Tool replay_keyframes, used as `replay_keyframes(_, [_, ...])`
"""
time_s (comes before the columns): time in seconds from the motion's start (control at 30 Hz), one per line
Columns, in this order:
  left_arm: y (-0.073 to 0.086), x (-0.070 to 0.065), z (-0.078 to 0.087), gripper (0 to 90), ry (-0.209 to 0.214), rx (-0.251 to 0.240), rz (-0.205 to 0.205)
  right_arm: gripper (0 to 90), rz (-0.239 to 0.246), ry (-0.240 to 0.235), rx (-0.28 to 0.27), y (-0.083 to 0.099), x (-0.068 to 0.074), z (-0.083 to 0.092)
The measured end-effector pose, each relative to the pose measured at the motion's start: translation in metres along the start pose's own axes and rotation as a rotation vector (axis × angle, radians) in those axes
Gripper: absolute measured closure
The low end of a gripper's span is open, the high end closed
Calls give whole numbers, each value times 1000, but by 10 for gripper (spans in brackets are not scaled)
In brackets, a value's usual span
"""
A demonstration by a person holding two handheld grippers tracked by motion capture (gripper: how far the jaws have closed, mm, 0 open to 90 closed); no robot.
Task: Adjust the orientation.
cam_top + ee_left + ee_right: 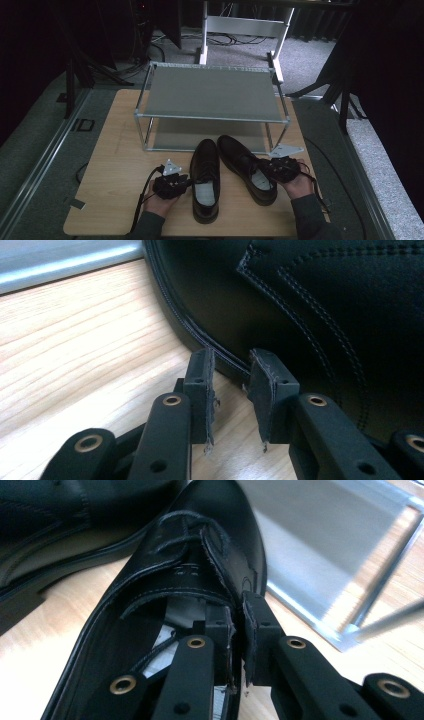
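A two-tier metal rack (210, 95) stands at the back of the wooden table (120, 165). In front of it lie two black shoes. The right gripper (286, 167) pinches the collar wall of the right shoe (245, 167) – the left gripper (172, 184) sits against the left shoe (206, 177), jaws apart, gripping nothing

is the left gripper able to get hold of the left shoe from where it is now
Probably yes. The left gripper sits right at the left shoe, its parted jaws straddling the sole edge, with bare table around it. The right gripper already pinches the right shoe.
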State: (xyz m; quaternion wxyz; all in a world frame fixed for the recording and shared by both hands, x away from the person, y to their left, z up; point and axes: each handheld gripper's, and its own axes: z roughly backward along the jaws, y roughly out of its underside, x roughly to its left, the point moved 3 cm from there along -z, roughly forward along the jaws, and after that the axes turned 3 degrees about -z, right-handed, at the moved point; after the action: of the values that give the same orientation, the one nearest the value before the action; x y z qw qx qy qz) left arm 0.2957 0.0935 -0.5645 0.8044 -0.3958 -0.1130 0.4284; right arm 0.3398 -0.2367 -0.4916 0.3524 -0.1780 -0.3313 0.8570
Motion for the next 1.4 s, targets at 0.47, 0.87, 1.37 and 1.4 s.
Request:
replay_keyframes(0.47, [-4, -23, -10, 711, 62, 11, -30, 827, 9, -41, 20, 7, 9, 4])
replay_keyframes(0.87, [-9, -54, -23, 704, 154, 28, -83, 823, 5, -56, 20, 7, 5, 5])
replay_keyframes(1.37, [-14, -69, -34, 653, 224, 32, -97, 751, -43, -56, -5, 8, -20, 3])
replay_keyframes(1.4, [-14, -70, -32, 637, 213, 26, -111, 699, -54, -46, -5, 9, -19, 3])
